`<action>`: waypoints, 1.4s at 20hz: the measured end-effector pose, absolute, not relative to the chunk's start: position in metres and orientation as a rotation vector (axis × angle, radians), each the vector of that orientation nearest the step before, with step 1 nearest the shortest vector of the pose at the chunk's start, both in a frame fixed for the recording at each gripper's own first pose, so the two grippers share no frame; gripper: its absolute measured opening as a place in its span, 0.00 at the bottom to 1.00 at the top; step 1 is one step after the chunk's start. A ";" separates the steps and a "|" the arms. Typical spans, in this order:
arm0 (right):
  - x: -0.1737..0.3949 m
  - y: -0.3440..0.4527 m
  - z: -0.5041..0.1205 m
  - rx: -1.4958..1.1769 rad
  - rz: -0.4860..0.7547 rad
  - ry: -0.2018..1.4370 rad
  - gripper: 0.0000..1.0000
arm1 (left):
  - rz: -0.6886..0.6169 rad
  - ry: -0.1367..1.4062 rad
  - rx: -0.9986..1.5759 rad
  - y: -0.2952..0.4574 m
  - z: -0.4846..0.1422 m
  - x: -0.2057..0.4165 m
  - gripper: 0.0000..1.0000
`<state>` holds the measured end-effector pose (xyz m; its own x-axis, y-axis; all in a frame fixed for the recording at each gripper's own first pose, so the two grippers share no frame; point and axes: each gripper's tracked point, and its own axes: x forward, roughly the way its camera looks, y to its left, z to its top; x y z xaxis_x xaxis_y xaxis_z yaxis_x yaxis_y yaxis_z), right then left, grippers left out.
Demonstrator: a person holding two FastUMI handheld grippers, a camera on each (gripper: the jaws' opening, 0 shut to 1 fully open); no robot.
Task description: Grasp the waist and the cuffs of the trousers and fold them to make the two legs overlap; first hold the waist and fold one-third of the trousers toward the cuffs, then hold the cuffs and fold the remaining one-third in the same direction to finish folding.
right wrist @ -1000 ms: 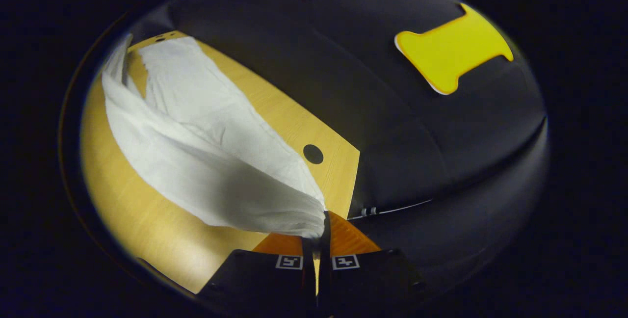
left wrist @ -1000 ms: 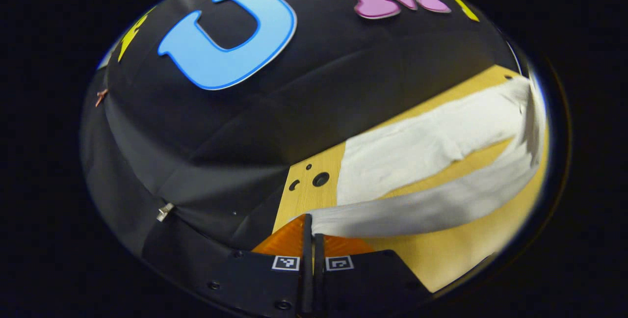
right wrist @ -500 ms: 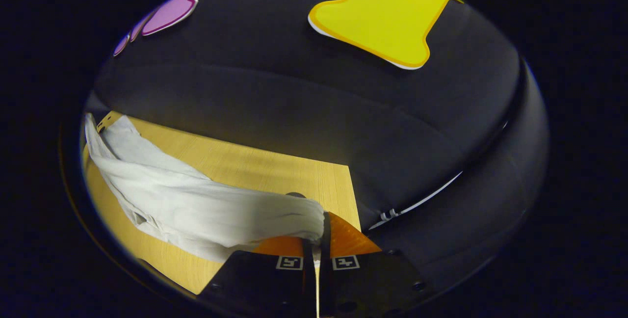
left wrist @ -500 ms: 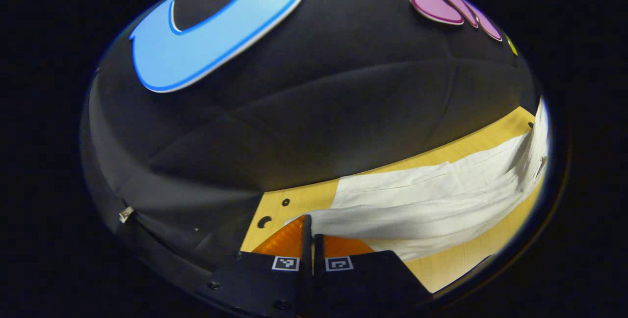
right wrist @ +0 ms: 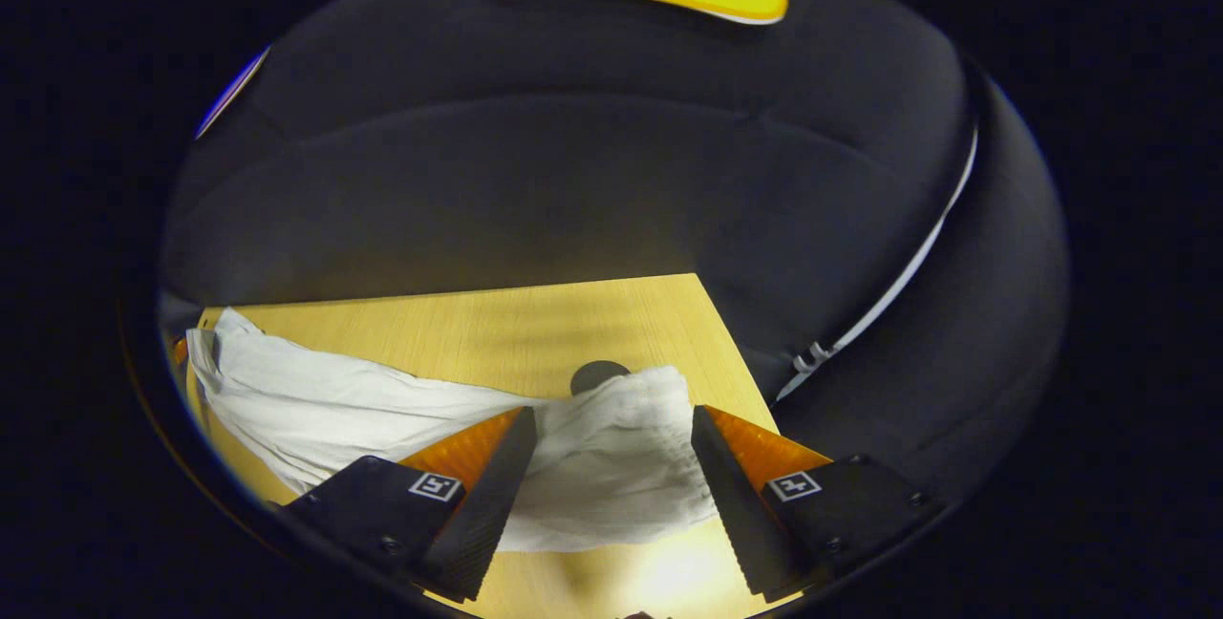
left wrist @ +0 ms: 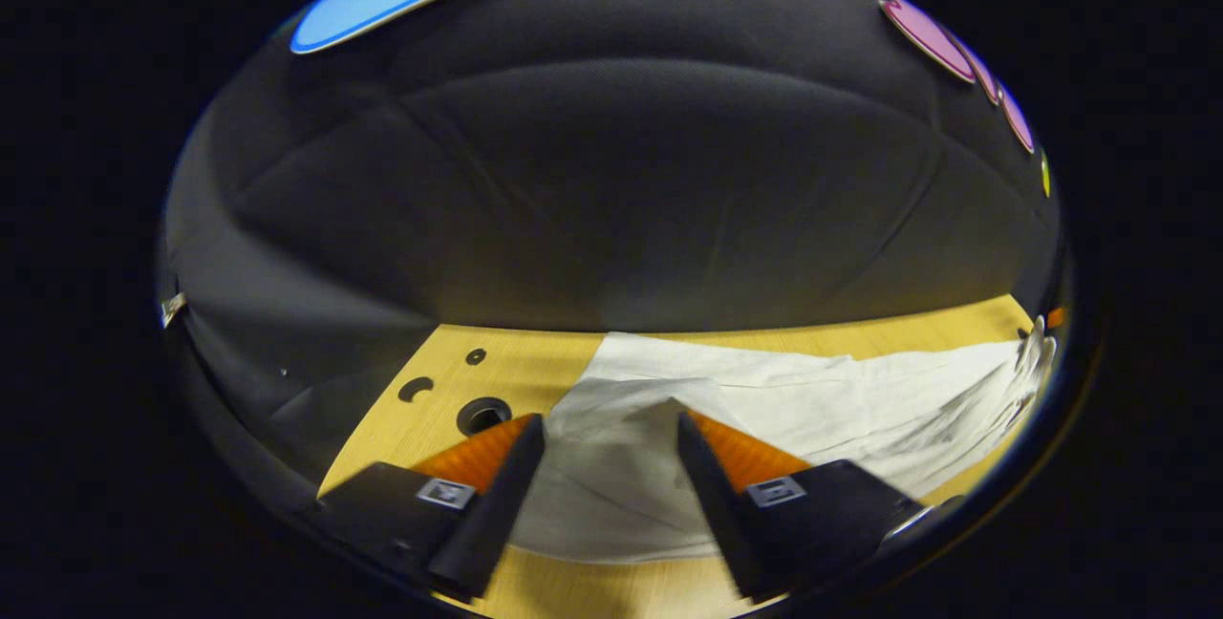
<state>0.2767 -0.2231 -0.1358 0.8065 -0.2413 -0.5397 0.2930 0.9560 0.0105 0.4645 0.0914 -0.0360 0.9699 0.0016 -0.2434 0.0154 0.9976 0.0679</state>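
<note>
The white trousers (left wrist: 783, 399) lie flat along the wooden table (left wrist: 506, 371), folded lengthwise so one leg rests on the other. My left gripper (left wrist: 609, 420) is open just above one end of them, with cloth lying loose between its fingers. In the right gripper view the trousers (right wrist: 363, 399) stretch away to the left. Their crinkled other end lies between the spread fingers of my right gripper (right wrist: 613, 412), which is open and low over the table (right wrist: 497, 323).
Round holes (left wrist: 482, 415) pierce the tabletop near the left end of the cloth, and one hole (right wrist: 597, 373) sits just behind the cloth's other end. The black cloth wall stands close behind the table's far edge.
Both grippers carried the lifted leg over onto the other leg, came down to the table and opened, letting go of the cloth. The trousers now lie flat.
</note>
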 end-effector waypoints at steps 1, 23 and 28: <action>0.269 -0.229 -0.134 0.125 -0.311 0.554 0.99 | 0.001 0.231 0.043 0.092 -0.025 0.456 0.99; 0.235 -0.278 -0.218 0.432 -0.576 0.542 1.00 | 0.052 0.141 -0.086 0.067 0.030 0.243 0.96; 0.244 -0.282 -0.215 0.362 -0.561 0.492 0.89 | 0.005 0.165 -0.084 0.046 0.019 0.236 0.96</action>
